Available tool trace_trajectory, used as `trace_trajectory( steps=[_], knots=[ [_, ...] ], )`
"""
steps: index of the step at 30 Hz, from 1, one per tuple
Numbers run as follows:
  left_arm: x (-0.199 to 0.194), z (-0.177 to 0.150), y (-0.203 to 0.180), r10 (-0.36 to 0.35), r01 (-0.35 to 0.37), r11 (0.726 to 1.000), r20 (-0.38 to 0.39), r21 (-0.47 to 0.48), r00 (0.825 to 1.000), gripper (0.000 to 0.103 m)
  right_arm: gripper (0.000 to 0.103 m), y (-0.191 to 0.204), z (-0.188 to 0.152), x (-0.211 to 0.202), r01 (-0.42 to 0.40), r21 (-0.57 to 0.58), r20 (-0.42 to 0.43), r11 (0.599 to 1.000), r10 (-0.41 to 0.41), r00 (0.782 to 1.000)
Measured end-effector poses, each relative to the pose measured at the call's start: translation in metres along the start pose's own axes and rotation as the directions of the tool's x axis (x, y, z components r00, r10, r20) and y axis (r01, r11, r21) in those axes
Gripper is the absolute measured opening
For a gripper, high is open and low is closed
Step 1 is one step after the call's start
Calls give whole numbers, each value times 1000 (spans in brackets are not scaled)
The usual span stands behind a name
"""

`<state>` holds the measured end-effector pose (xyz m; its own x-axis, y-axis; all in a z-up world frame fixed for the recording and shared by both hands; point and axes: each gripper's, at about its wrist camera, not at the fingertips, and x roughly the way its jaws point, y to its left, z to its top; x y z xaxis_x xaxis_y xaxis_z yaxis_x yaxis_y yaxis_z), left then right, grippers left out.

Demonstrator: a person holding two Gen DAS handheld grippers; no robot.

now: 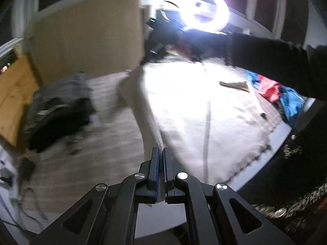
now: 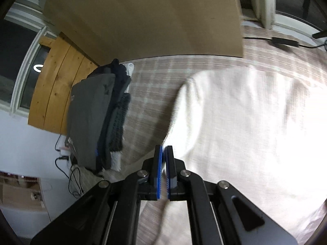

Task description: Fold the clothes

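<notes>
A cream knit garment (image 1: 204,110) lies spread over the bed. Its left edge is lifted and stretched between both grippers. My left gripper (image 1: 161,151) is shut on the near end of that edge. At the far end, a black-sleeved arm (image 1: 265,59) holds my blurred right gripper (image 1: 144,61) against the garment's corner. In the right wrist view the right gripper (image 2: 164,149) is shut on the edge of the cream garment (image 2: 245,122), and cloth shows between and below its blue pads.
A stack of folded dark clothes (image 2: 96,118) sits on the plaid sheet (image 2: 155,81) to the left, by a wooden headboard (image 2: 59,85). A cardboard panel (image 2: 143,16) leans behind. Red and blue clothes (image 1: 271,94) lie at the right. A ring light (image 1: 204,10) glares. Cables (image 2: 71,175) hang off the bed.
</notes>
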<state>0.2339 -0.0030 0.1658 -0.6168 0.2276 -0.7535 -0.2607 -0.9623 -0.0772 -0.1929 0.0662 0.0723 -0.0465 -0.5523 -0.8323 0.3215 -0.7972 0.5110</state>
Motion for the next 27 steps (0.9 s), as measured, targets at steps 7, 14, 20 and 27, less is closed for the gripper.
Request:
trace_trajectory(
  steps=[7, 14, 20, 27],
  knots=[
    [67, -30, -99, 1, -2, 1000, -217, -3, 976, 8, 7, -65, -31, 7, 154, -118, -97, 981, -166, 981],
    [64, -52, -87, 65, -121, 952, -198, -282, 978, 10, 30, -6, -60, -37, 80, -403, -51, 912, -109, 993],
    [96, -53, -83, 27, -93, 930, -184, -356, 982, 19, 35, 36, -73, -2, 184, -616, -45, 766, -268, 962],
    [127, -58, -88, 28, -111, 932, -238, -345, 971, 20, 35, 45, -66, 46, 267, -716, -50, 645, -429, 902]
  ],
)
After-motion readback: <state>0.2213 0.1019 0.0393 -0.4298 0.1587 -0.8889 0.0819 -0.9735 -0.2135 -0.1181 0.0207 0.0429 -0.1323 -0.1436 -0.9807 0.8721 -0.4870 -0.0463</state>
